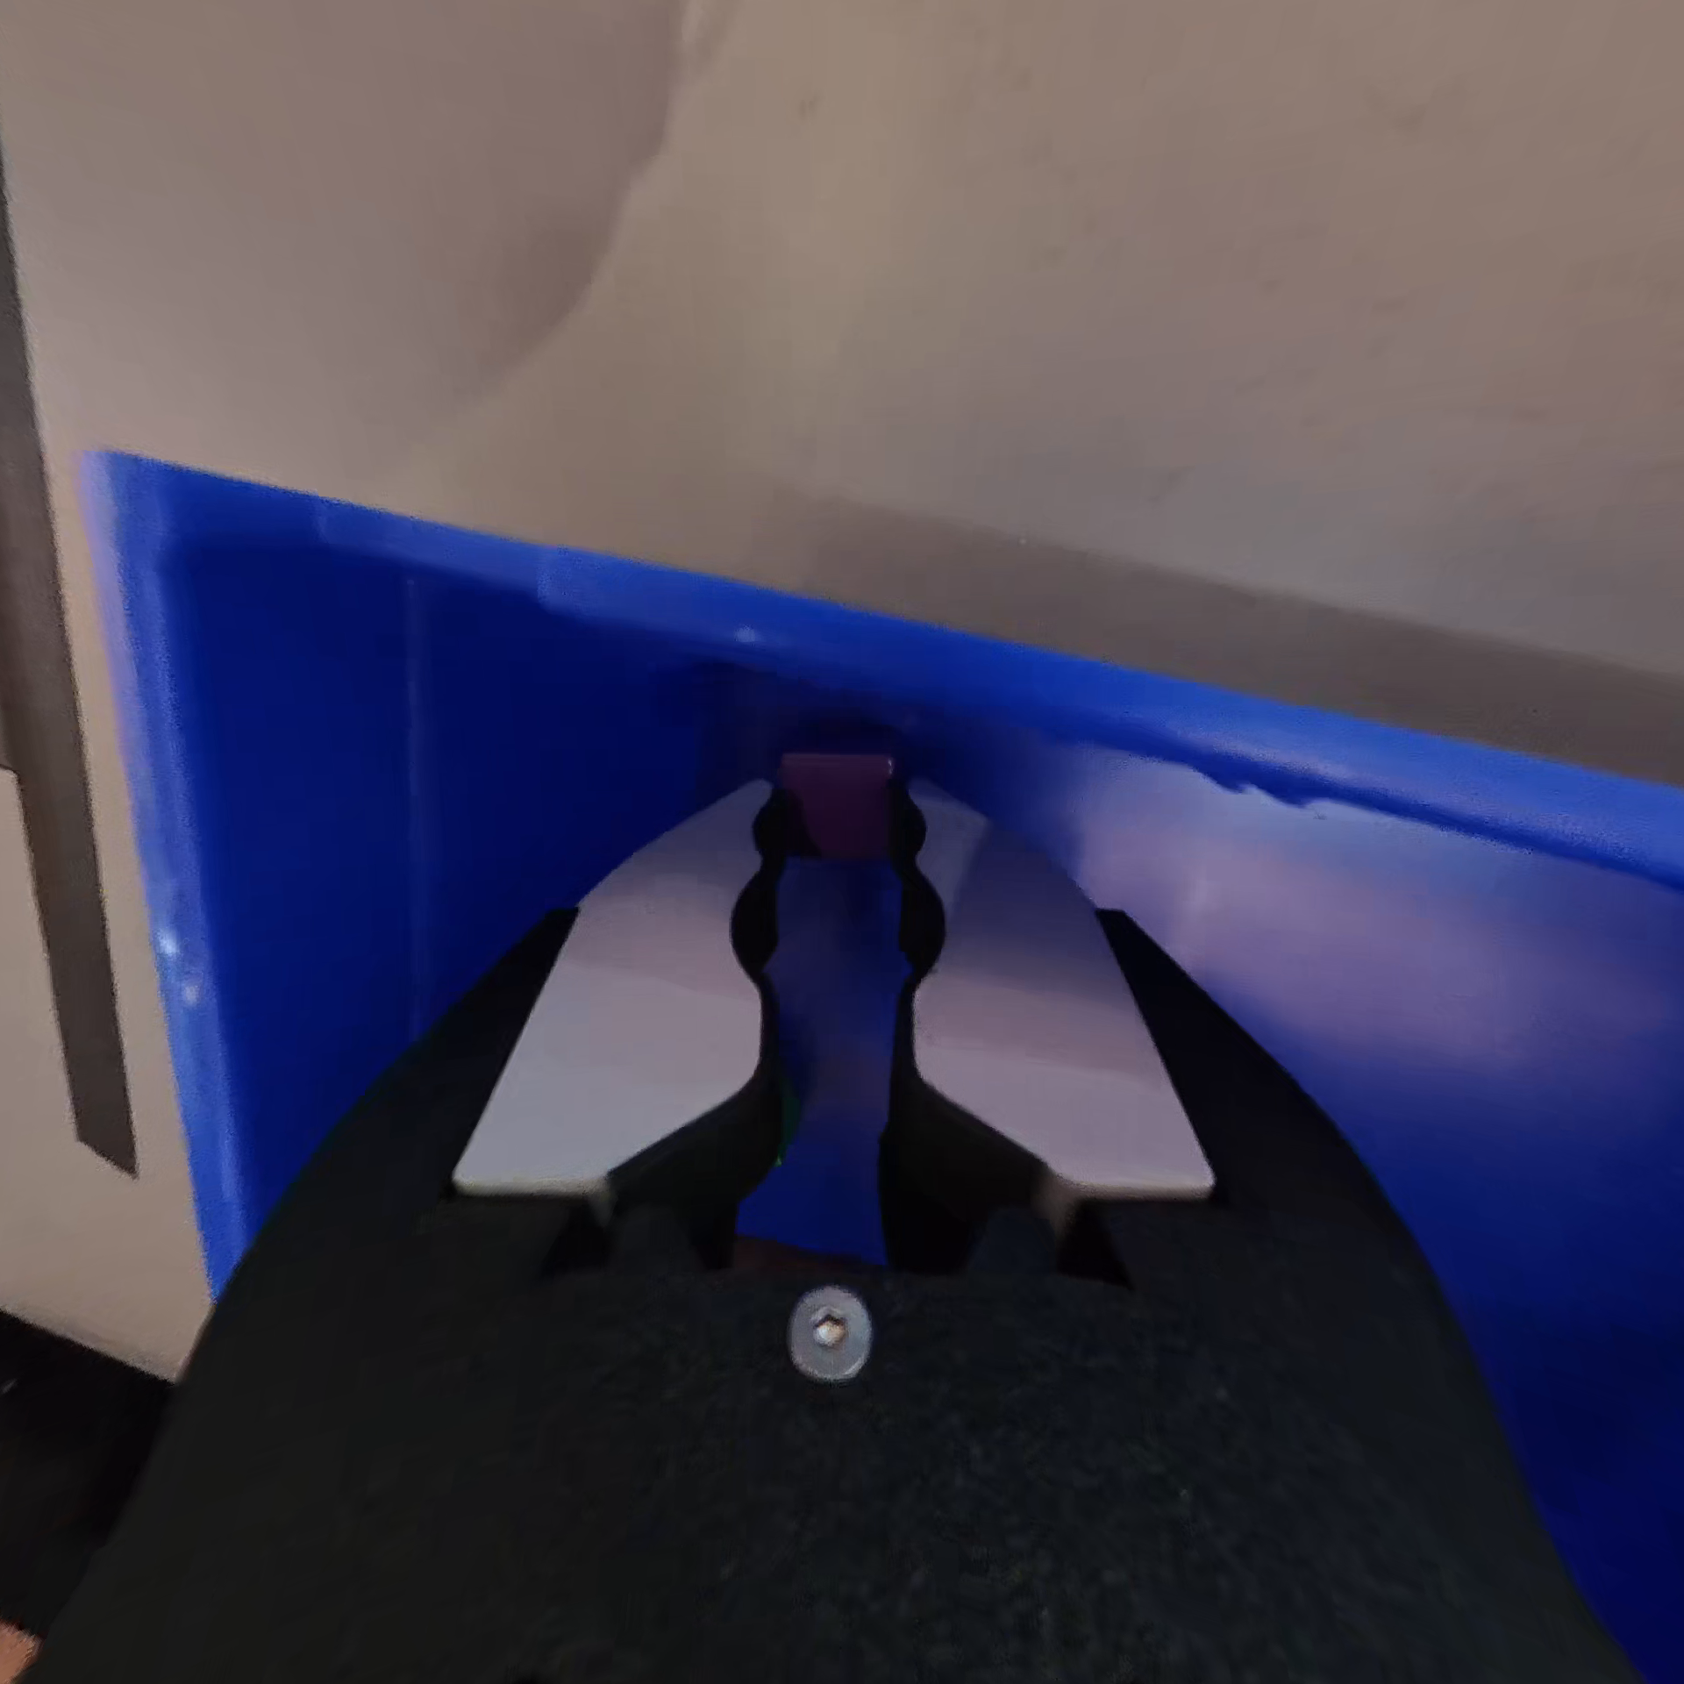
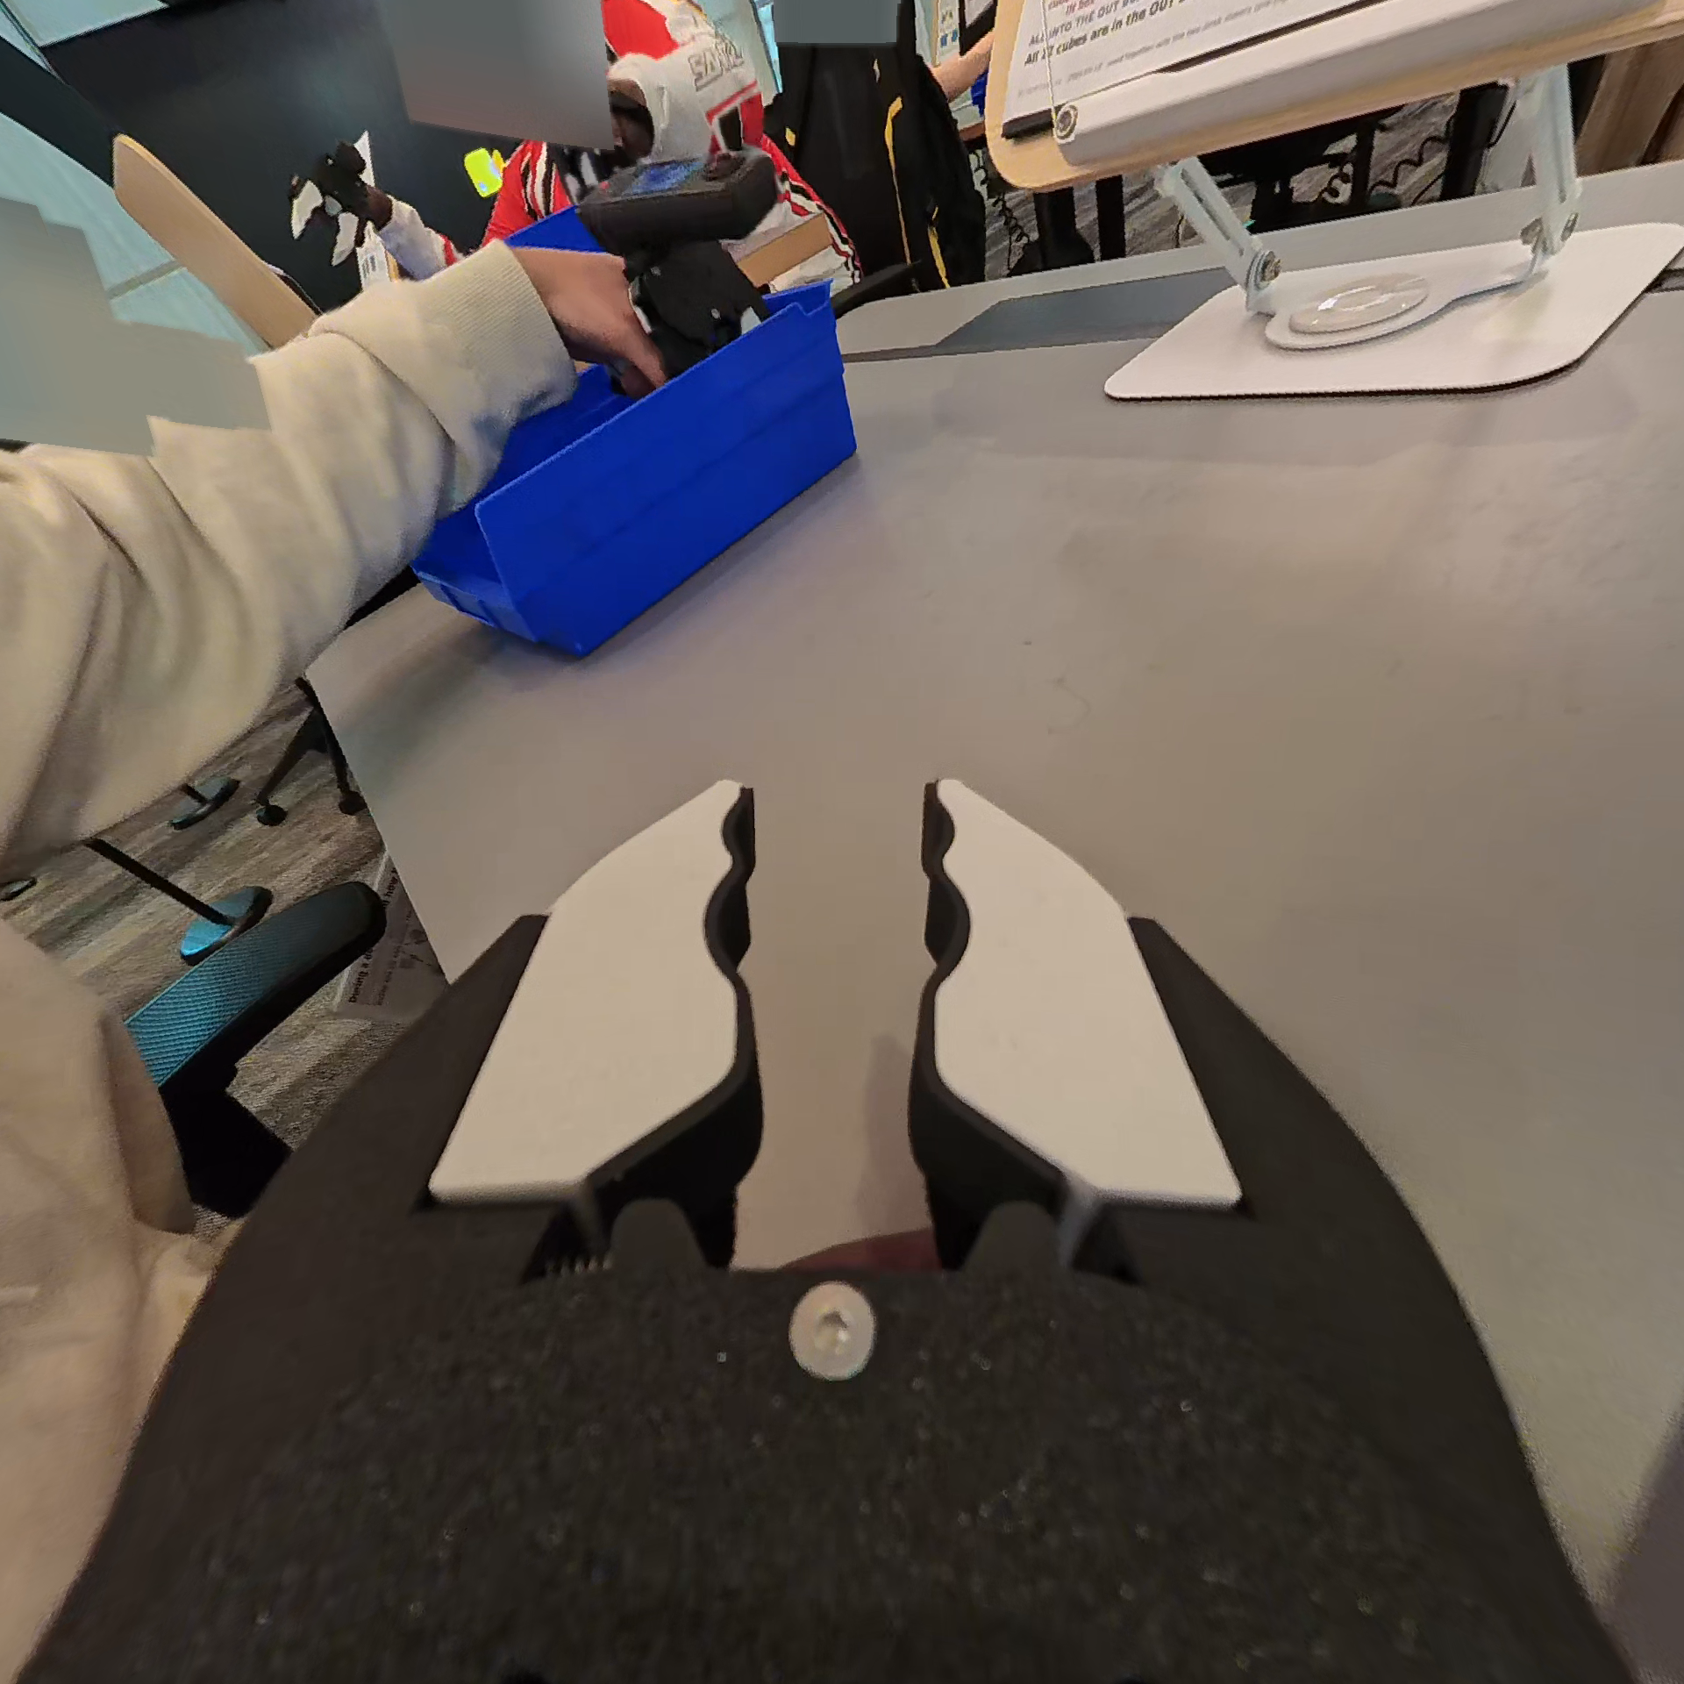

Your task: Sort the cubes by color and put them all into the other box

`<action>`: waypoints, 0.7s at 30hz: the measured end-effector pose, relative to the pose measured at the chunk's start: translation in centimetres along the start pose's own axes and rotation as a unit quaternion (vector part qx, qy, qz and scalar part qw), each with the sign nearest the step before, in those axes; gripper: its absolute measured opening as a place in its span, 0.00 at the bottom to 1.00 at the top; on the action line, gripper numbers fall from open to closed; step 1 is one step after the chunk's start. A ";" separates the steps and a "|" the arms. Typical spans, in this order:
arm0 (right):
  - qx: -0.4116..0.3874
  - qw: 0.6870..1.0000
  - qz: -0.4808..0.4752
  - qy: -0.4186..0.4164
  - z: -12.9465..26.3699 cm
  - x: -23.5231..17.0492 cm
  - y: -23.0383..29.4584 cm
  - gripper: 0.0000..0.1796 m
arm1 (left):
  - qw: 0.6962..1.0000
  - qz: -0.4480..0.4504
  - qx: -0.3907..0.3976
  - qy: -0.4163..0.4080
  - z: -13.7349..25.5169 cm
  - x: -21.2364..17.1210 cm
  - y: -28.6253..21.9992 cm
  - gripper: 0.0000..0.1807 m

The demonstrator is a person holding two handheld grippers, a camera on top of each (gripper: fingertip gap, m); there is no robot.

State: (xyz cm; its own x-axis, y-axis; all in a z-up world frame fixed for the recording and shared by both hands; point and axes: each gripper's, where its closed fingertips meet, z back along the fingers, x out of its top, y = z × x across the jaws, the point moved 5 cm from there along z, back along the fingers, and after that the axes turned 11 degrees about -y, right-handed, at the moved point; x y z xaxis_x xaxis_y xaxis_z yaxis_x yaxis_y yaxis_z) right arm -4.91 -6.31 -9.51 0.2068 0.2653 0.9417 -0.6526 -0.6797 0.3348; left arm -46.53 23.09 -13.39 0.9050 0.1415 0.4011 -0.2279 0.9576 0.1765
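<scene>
Your left gripper point(image 1: 836, 806) pinches a purple cube point(image 1: 834, 802) at frame centre, deep inside the blue box point(image 1: 383, 820), likely for placing or lifting. Your right gripper point(image 2: 838, 838) idles over the table point(image 2: 1276, 683), parted and empty.

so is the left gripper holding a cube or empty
Holding one: the left gripper is shut on a purple cube, inside the blue box.

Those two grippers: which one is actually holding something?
The left gripper, down inside the blue box, has its fingers shut on a purple cube. The right gripper hangs open above the bare grey table, holding nothing.
</scene>
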 end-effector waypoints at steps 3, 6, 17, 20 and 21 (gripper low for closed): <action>0.003 1.000 -0.005 0.000 0.0 0.1 0.1 0.19 | 0.999 -0.002 0.023 -0.038 2.4 0.8 -1.1 0.12; 0.001 1.000 0.002 -0.006 0.4 0.5 0.2 0.19 | 0.988 -0.015 0.095 -0.117 7.0 2.4 -3.0 0.12; -0.003 1.000 0.012 -0.023 1.8 1.8 1.1 0.17 | 0.813 0.108 0.448 -0.355 15.6 5.0 -20.6 0.12; -0.015 1.000 0.002 -0.010 1.7 1.2 0.8 0.17 | 0.797 0.135 0.455 -0.374 13.4 5.1 -25.2 0.12; -0.009 1.000 -0.012 -0.007 1.6 0.9 0.9 0.17 | 0.797 0.133 0.444 -0.389 13.0 5.4 -26.4 0.12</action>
State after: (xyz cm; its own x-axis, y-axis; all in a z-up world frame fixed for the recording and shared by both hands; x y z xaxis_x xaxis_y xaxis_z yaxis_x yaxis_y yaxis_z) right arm -4.08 -7.76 -8.28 0.2324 0.2718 0.9339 -0.6608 -0.6604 0.3567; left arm -40.31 -4.65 -4.21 0.3659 -0.2193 0.9045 -0.8503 0.3162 0.4206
